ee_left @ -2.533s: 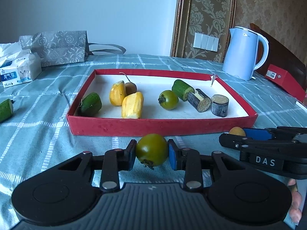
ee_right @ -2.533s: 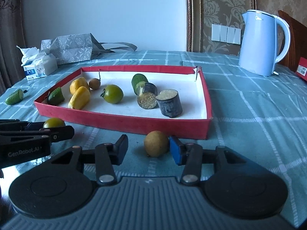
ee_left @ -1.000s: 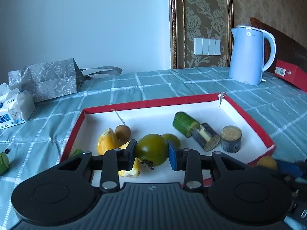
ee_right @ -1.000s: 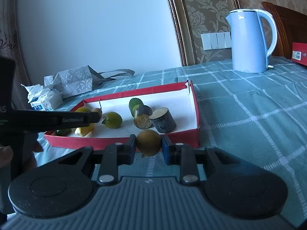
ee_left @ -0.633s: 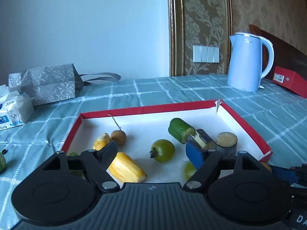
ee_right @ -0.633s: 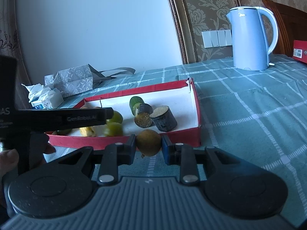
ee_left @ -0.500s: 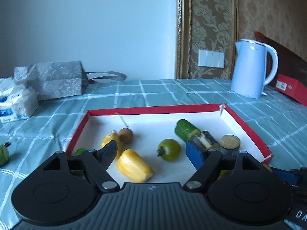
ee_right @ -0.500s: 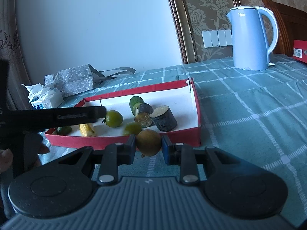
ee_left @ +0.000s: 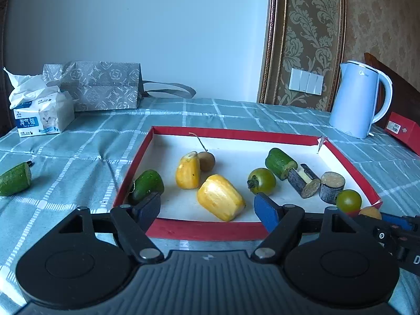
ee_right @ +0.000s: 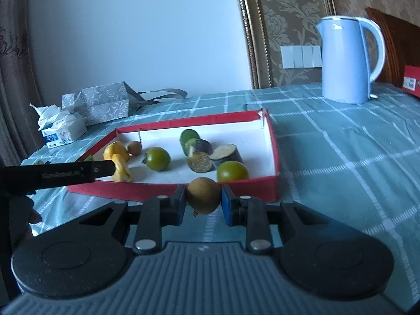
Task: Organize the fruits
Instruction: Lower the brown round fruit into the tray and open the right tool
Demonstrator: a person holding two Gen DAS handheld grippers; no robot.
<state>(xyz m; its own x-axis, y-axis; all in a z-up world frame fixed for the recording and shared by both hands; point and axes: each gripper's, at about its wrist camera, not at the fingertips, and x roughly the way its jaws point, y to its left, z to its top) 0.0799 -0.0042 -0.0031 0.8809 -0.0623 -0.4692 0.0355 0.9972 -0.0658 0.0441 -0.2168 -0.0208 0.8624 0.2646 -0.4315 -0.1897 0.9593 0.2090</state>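
A red tray (ee_left: pixel 204 229) (ee_right: pixel 273 141) with a white floor holds two green tomatoes (ee_left: pixel 262 181) (ee_left: pixel 348 201), yellow fruit pieces (ee_left: pixel 219 197), a brown longan (ee_left: pixel 206 160), cucumber pieces (ee_left: pixel 280 163) and dark eggplant slices (ee_left: pixel 332 183). My left gripper (ee_left: pixel 207 208) is open and empty above the tray's near edge. My right gripper (ee_right: pixel 203 203) is shut on a brown longan (ee_right: pixel 203 195) just in front of the tray's near right corner, above the cloth. The dropped tomato (ee_right: pixel 232 171) lies in that corner.
A cucumber piece (ee_left: pixel 15 179) lies on the checked tablecloth left of the tray. A tissue pack (ee_left: pixel 42 116) and a grey bag (ee_left: pixel 102 89) stand at the back left. A blue kettle (ee_left: pixel 359 99) and a red box (ee_left: pixel 403 131) stand at the back right.
My left gripper opened and let go of the green tomato, which rolled to the tray's near right corner. My right gripper closed on the longan and lifted it.
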